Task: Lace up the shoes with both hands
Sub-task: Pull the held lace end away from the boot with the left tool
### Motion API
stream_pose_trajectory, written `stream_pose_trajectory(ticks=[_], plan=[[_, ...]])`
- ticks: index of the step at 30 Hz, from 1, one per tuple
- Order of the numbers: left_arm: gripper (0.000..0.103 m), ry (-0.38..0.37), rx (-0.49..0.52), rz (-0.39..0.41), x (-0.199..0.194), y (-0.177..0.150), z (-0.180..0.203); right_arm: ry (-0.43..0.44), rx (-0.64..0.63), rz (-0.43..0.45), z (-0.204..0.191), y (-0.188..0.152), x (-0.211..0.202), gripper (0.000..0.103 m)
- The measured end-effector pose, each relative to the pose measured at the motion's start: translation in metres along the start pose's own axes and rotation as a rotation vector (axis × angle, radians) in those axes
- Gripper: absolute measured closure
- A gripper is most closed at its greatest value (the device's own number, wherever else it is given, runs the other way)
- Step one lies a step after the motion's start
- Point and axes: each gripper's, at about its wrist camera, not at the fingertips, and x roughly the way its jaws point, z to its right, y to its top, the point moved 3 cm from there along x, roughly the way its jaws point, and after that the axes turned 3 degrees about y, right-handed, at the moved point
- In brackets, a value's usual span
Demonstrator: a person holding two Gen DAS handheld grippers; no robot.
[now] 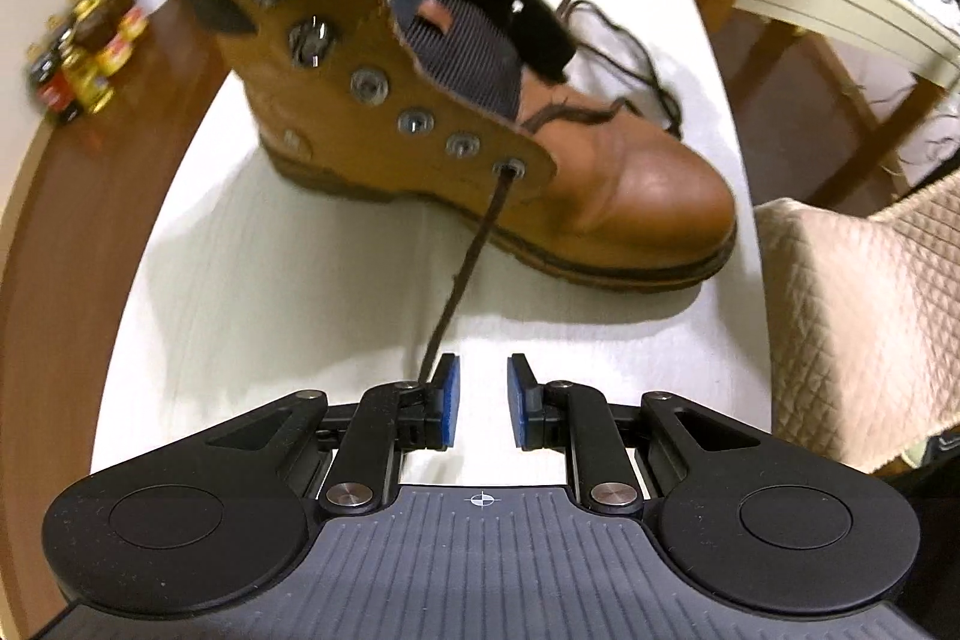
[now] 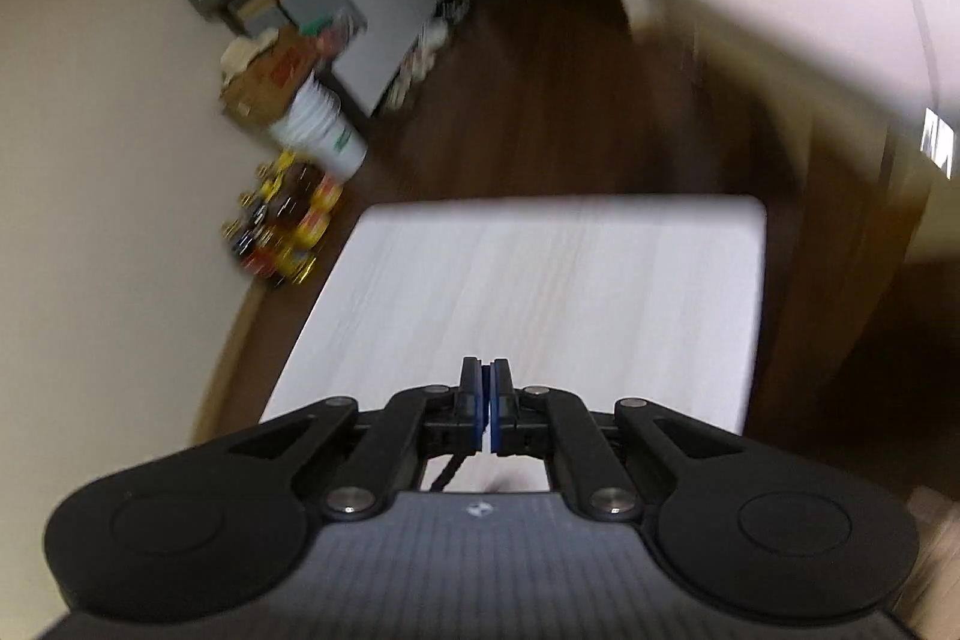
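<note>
While the right view is smeared by blur, it shows the right gripper [image 2: 486, 403] with fingers pressed together, a dark strand just visible behind them, likely the lace, though whether it is pinched is hard to tell. Only the left view shows the boot [image 1: 480, 111], standing mid-table [image 1: 252, 280], its lace [image 1: 465, 274] running from the lowest eyelet past the left gripper [image 1: 483, 400], whose fingers stand apart, empty.
</note>
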Motion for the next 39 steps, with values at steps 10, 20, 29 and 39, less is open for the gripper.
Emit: stream_pose_trajectory(ticks=[10, 20, 29, 39], plan=[[0.085, 0.095, -0.078, -0.072, -0.005, -0.026, 0.01, 0.127, -0.153, -0.056, -0.026, 0.019, -0.014, 0.1], [0.084, 0.192, -0.105, -0.212, -0.025, -0.104, -0.032, 0.115, -0.111, -0.174, -0.024, -0.033, -0.03, 0.1], [0.084, 0.132, -0.061, -0.138, -0.003, -0.102, -0.044, 0.087, -0.098, -0.205, -0.048, -0.061, -0.038, 0.1], [0.089, 0.042, 0.024, -0.129, 0.01, -0.098, -0.044, 0.058, -0.107, -0.187, -0.06, -0.068, -0.055, 0.1]])
